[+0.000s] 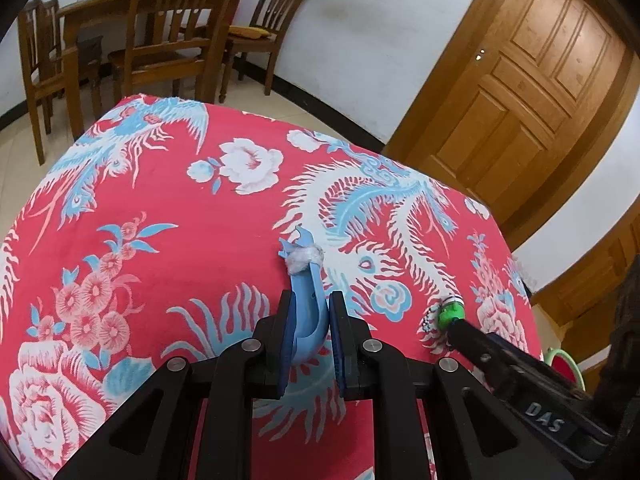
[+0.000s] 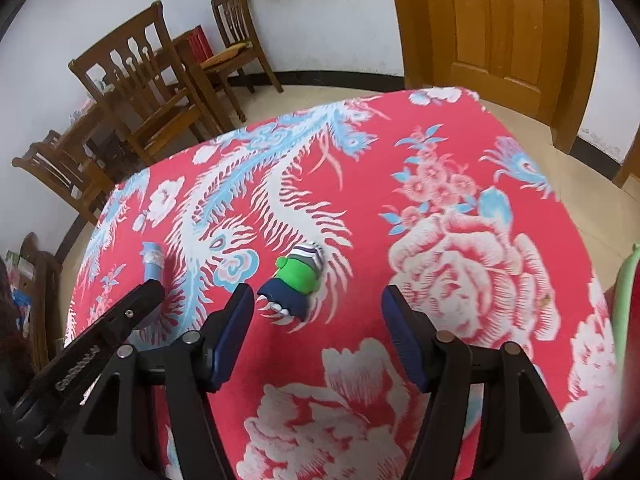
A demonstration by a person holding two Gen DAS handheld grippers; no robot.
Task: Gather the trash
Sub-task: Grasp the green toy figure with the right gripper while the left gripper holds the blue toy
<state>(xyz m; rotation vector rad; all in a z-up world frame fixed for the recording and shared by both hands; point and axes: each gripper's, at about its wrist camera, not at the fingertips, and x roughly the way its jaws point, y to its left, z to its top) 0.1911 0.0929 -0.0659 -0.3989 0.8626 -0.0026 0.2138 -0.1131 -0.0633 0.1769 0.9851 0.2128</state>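
Note:
My left gripper [image 1: 310, 312] is shut on a light blue plastic scoop [image 1: 306, 304] that points forward over the red patterned tablecloth [image 1: 180, 208]. A white cotton wad [image 1: 304, 258] sits on the scoop near its tip. A small green toy figure with a striped top [image 2: 298, 276] lies on the cloth. My right gripper [image 2: 318, 300] is open, its fingers either side of the toy and just short of it. The toy also shows in the left wrist view [image 1: 450, 312] at the right gripper's tip. The scoop shows in the right wrist view [image 2: 152, 262].
Wooden chairs [image 1: 168, 44] and a dining table [image 1: 100, 4] stand beyond the far table edge. A wooden door [image 1: 532, 92] is at the back right. A green and red object [image 2: 624, 292] sits at the table's right edge.

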